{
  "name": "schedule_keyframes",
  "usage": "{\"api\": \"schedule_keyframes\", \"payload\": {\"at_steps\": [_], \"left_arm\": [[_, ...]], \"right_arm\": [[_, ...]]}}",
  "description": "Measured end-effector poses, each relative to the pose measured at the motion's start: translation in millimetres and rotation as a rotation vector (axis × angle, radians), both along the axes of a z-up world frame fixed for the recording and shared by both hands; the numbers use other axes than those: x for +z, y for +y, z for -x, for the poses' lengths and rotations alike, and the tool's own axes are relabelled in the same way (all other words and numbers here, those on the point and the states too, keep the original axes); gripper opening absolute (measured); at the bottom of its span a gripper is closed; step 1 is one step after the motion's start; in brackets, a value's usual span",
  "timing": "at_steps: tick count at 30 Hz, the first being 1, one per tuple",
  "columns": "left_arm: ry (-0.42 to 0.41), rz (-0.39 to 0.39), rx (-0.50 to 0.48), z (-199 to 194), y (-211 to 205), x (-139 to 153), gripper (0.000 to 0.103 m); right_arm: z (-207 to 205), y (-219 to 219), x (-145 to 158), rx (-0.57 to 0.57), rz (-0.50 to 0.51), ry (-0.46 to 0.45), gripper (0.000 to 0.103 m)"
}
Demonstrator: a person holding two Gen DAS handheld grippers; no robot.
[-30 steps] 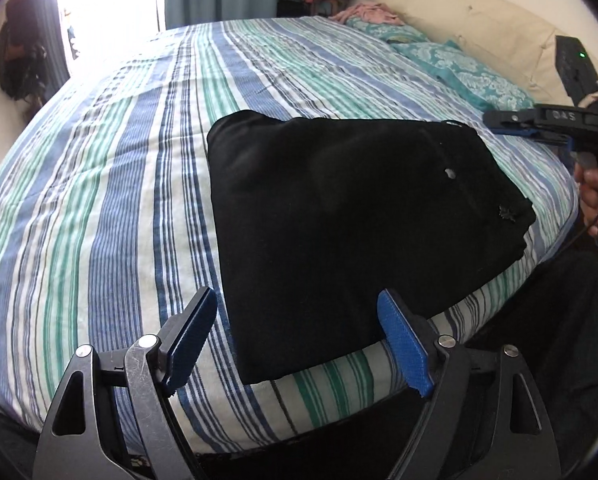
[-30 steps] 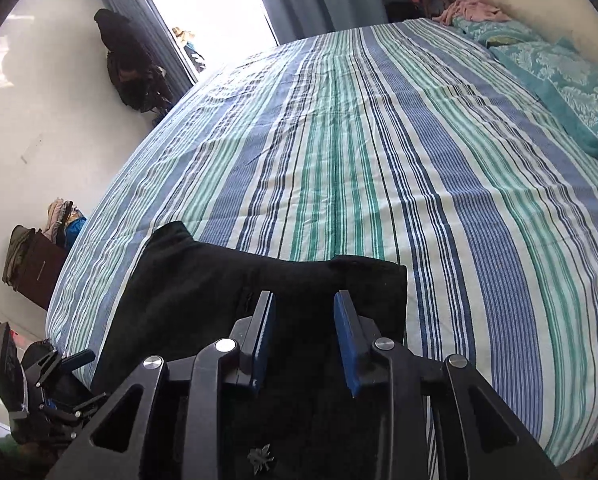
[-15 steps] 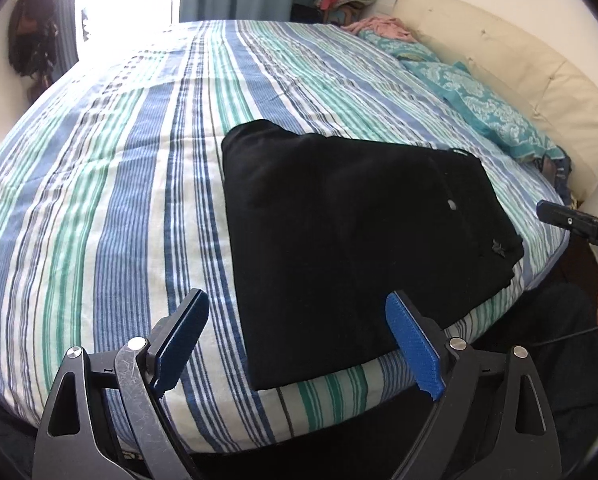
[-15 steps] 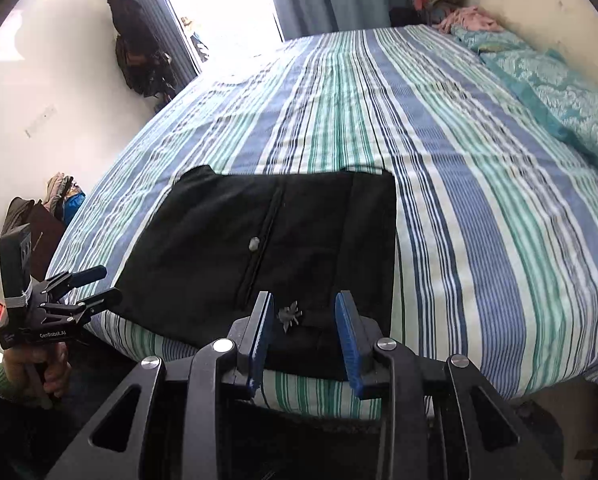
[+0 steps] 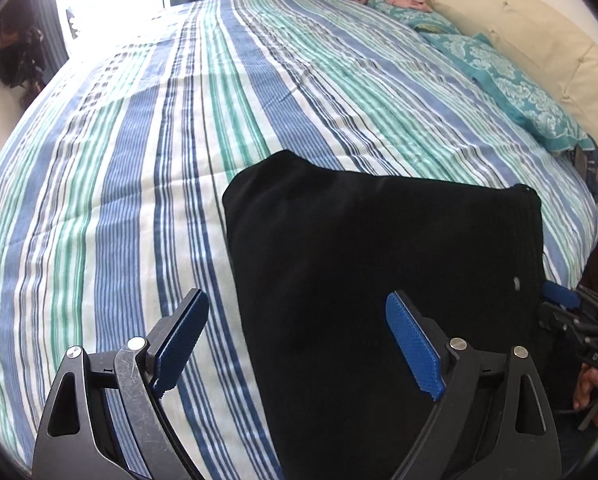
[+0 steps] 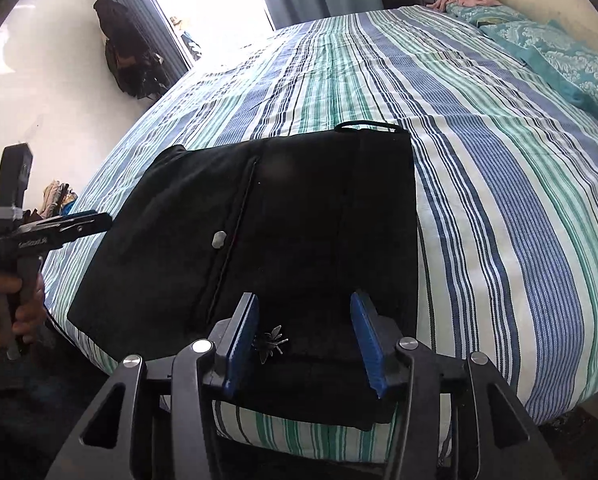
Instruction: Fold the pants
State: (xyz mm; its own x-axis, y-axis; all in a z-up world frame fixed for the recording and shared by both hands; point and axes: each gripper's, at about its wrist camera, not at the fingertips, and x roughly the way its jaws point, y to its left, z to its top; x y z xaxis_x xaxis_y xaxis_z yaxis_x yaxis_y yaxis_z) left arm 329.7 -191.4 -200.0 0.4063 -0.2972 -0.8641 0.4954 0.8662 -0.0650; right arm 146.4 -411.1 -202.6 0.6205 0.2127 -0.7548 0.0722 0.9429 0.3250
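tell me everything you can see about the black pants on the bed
The black pants lie folded into a flat, roughly rectangular stack on the striped bedspread, at the bed's near edge. The fabric looks soft, matte and dark. A silver button sits beside a long seam, a small metallic star-like ornament near the front edge, and a cord loop pokes out at the far end. The right gripper hangs open above the near edge; the left gripper is open too; neither grips them.

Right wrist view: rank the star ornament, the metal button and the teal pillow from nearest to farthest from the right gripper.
1. Star ornament, on the pants just inside the right gripper's left finger.
2. Metal button, farther up the black pants, to the left.
3. Teal pillow, far right, near the head of the bed.
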Motion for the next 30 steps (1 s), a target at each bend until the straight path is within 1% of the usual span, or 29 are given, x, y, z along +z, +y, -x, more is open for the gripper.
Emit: {"api": "schedule_keyframes", "payload": {"at_steps": [2,3,4,5,7,8,10,11,14,16,18,20,21,22,23,24,25,26,28,29,30], "left_arm": [[0.005,-0.063,0.028,-25,-16,-10,0.091],[0.012,-0.093,0.066,-37,-20,-16,0.093],[0.025,-0.103,0.115,-50,-20,-22,0.093],[0.041,-0.093,0.17,-60,-15,-26,0.093],[0.067,-0.034,0.268,-72,2,-25,0.093],[0.077,0.001,0.293,-73,10,-21,0.093],[0.048,0.016,0.311,-63,24,-9,0.09],[0.03,0.022,0.292,-54,30,-1,0.09],[-0.004,0.049,0.193,-15,46,21,0.09],[-0.003,0.056,0.132,16,49,28,0.091],[0.026,0.076,0.074,51,48,27,0.091],[0.062,0.088,0.026,77,40,19,0.091],[0.08,0.074,0.005,87,34,11,0.091],[0.091,0.044,-0.014,96,29,2,0.091],[0.091,0.003,-0.023,102,25,-5,0.091],[0.087,-0.029,-0.018,107,24,-10,0.09],[0.081,-0.025,-0.009,112,26,-8,0.09],[0.077,-0.005,0.0,116,29,-2,0.09],[0.056,0.01,0.019,120,36,10,0.091],[0.035,0.002,0.03,120,38,16,0.092],[0.014,-0.009,0.039,120,40,20,0.092]], "right_arm": [[3,-1,-1,-0.003,-0.007,-0.015,0.049],[3,0,-1,-0.003,-0.005,-0.017,0.049],[3,1,-1,-0.003,0.002,-0.02,0.049],[4,3,-1,0.0,0.014,-0.023,0.049],[4,6,-1,0.012,0.043,-0.031,0.049],[4,7,0,0.016,0.051,-0.035,0.049],[7,6,3,0.018,0.044,-0.046,0.049],[10,5,6,0.017,0.034,-0.055,0.049],[22,5,24,0.02,0.032,-0.091,0.05],[30,12,36,0.046,0.041,-0.105,0.05],[35,23,45,0.09,0.037,-0.111,0.051],[37,38,45,0.139,0.056,-0.086,0.055],[37,44,42,0.155,0.073,-0.063,0.055],[36,48,35,0.161,0.088,-0.031,0.055],[33,50,26,0.156,0.097,0.023,0.055],[31,49,18,0.152,0.079,0.073,0.055],[31,46,17,0.14,0.053,0.087,0.055],[34,43,21,0.124,0.034,0.079,0.055],[45,40,32,0.097,0.037,0.059,0.056],[51,39,37,0.086,0.046,0.041,0.059],[58,38,42,0.07,0.057,0.017,0.065]]}}
